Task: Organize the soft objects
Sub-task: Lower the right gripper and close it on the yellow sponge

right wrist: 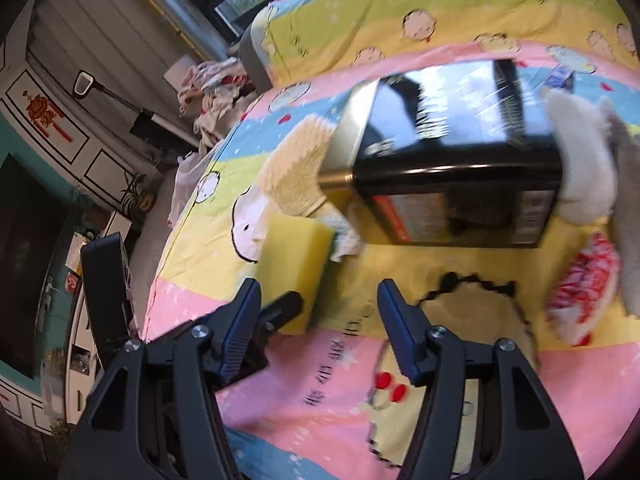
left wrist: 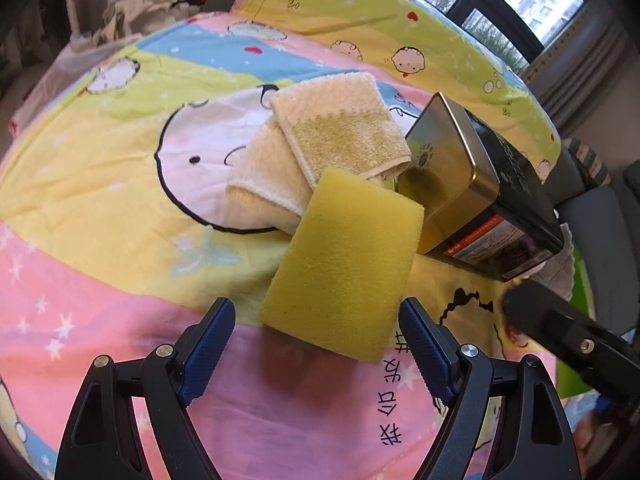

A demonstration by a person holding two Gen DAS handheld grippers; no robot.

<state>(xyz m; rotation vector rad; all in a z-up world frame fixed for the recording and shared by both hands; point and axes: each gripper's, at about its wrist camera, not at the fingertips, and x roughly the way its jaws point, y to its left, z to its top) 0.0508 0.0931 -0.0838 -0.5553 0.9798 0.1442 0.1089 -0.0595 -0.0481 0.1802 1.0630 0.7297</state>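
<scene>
Left wrist, sponge (left wrist: 344,264) edge between claw (left wrist: 318,344) tips

left tongs (left wrist: 316,332): black frame | blue ribbed pads | silver screws | right tongs (right wrist: 318,312): same

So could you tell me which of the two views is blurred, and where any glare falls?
Left wrist view: sharp, with fisheye bending at the edges; the sponge is crisp. Right wrist view: motion-smeared, most on the tin, whose top carries streaked window glare.
</scene>
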